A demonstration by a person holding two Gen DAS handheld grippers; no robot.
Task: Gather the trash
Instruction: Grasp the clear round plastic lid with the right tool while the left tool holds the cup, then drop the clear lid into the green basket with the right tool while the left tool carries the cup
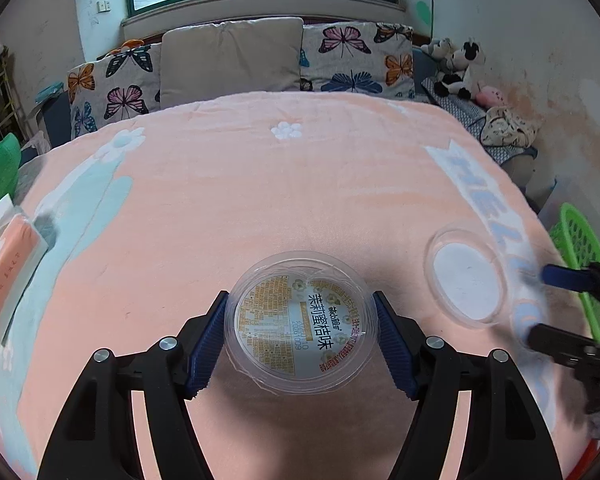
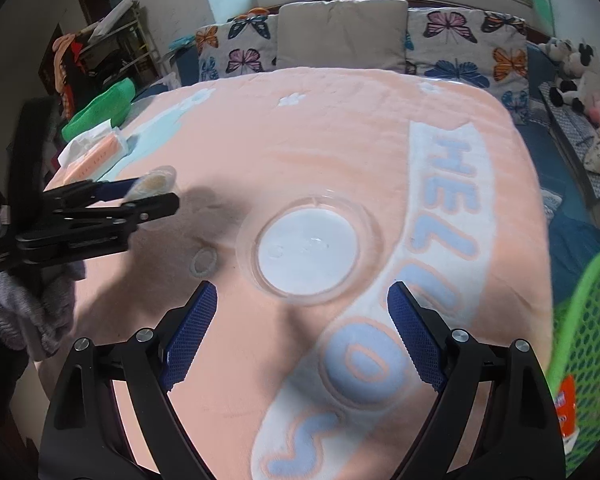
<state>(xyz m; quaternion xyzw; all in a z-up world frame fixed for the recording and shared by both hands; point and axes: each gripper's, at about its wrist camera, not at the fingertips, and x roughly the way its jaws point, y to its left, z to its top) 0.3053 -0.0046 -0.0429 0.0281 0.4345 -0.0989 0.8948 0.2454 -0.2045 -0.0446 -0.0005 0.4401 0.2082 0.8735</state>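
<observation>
A clear plastic cup (image 1: pixel 300 320) with a printed yellow-and-white foil seal lies on the pink blanket (image 1: pixel 260 184). My left gripper (image 1: pixel 300 312) has its blue pads against both sides of the cup's rim. In the right wrist view that gripper (image 2: pixel 156 193) comes in from the left with the cup (image 2: pixel 156 179) between its fingers. A clear round lid (image 2: pixel 308 248) with a white centre lies flat just ahead of my right gripper (image 2: pixel 302 292), which is open and apart from it. In the left wrist view, the lid (image 1: pixel 466 276) sits to the right, with the right gripper (image 1: pixel 540 306) beside it.
A green mesh basket (image 2: pixel 584 320) stands off the blanket's right edge, with an orange packet (image 2: pixel 566 404) inside; it also shows as the basket (image 1: pixel 580 248). An orange tissue pack (image 1: pixel 8 280) lies at the blanket's left edge. Butterfly pillows (image 1: pixel 356 60) line the far side.
</observation>
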